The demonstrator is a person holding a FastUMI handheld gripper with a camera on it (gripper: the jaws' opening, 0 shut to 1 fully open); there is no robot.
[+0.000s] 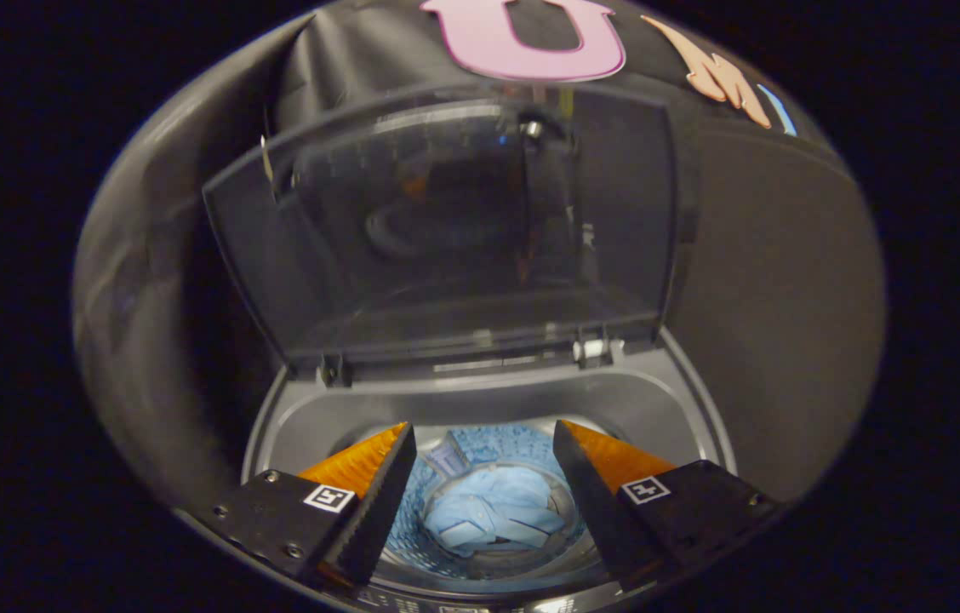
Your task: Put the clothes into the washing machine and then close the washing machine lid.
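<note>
Dark cloth formed the booth wall behind and to either side of the washing machine, which was seen from above in the gripper view. Its grey top deck curved around a round opening, and the drum lay below that opening.

Hinged at the back of the deck, the washing machine lid stood raised and open, leaning slightly back toward the wall. It was a dark-framed panel with a see-through, smoky window, and two hinge fittings showed along its lower edge where it met the deck.

Down inside the drum lay the clothes, a light blue garment crumpled at the bottom, with the perforated drum wall visible around it.

Above the opening hovered the gripper, its two fingers spread wide apart and holding nothing. The garment showed in the gap between the fingers, well below them. Neither finger touched the clothes, the deck or the lid. Each finger carried a small square marker on its upper face.
</note>
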